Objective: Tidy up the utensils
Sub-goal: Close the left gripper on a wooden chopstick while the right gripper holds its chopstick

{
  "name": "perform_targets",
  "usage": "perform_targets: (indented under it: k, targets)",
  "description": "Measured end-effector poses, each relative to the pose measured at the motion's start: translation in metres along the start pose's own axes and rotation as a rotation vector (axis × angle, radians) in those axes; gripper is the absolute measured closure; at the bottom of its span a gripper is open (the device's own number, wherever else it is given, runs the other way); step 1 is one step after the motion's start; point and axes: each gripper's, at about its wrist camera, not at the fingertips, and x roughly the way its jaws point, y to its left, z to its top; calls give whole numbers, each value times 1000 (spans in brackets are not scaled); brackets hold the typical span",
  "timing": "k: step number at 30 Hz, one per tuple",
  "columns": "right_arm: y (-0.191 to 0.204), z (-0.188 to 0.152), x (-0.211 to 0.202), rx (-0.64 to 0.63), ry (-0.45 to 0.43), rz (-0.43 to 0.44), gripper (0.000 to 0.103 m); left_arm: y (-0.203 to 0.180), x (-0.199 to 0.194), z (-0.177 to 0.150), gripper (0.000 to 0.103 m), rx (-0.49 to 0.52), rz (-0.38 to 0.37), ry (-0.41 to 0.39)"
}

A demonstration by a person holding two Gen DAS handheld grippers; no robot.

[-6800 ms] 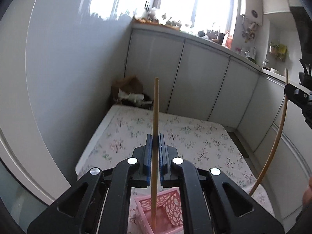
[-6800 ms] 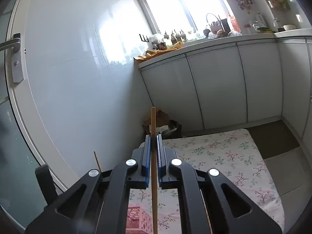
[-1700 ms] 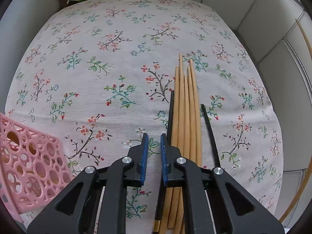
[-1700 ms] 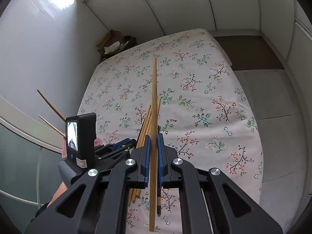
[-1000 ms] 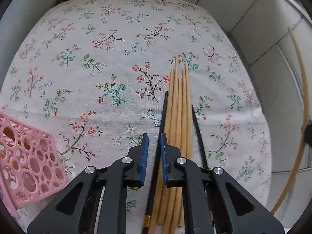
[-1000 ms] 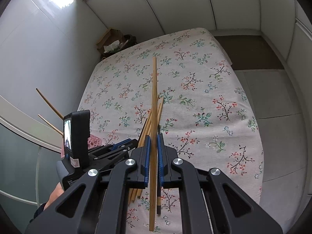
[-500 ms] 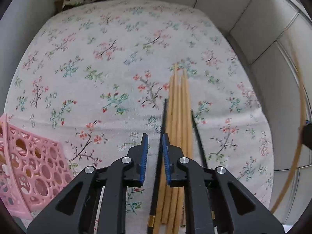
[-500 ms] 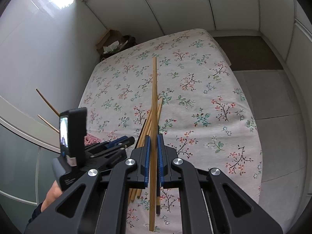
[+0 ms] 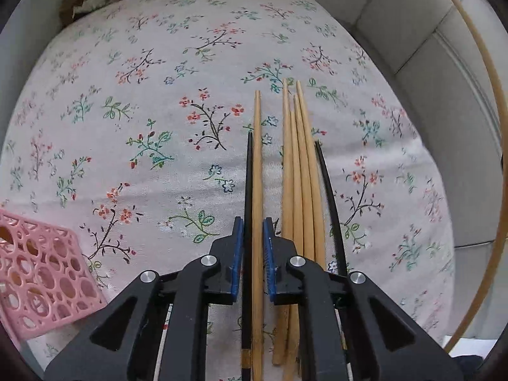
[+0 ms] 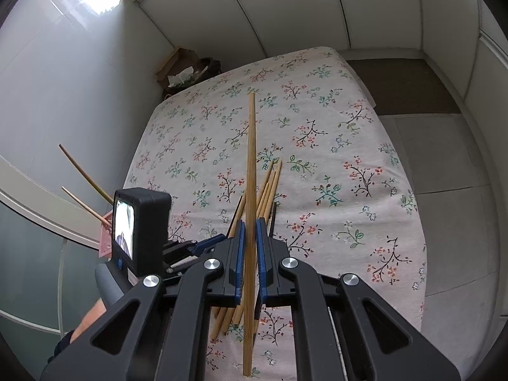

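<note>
Several wooden chopsticks and a black chopstick lie in a bundle on the flowered tablecloth. My left gripper points down at them, its jaws closing. A second black chopstick and one wooden chopstick, set apart from the bundle, fill the gap between the pads. In the right wrist view the left gripper sits low over the bundle. My right gripper is shut on a long wooden chopstick, held above the table. That stick shows at the right edge of the left wrist view.
A pink openwork basket stands at the table's left front, with two wooden chopsticks sticking out of it. A brown paper bag sits in the far corner by white cabinets. A person's hand holds the left gripper.
The left gripper has shifted toward the bundle and sunk a little. One wooden chopstick has come apart from the bundle and now lies with the black one between its jaws. The right gripper has stayed put.
</note>
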Motion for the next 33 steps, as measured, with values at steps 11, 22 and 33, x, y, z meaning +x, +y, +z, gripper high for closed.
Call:
perform_targets:
  k: [11, 22, 33]
  targets:
    - [0, 1, -2, 4, -6, 6, 96, 2, -12, 5, 89, 55, 121, -43]
    - [-2, 1, -1, 4, -6, 0, 96, -4, -20, 2, 88, 52, 129, -31]
    - [-2, 2, 0, 3, -4, 3, 96, -4, -4, 4, 89, 53, 99, -25]
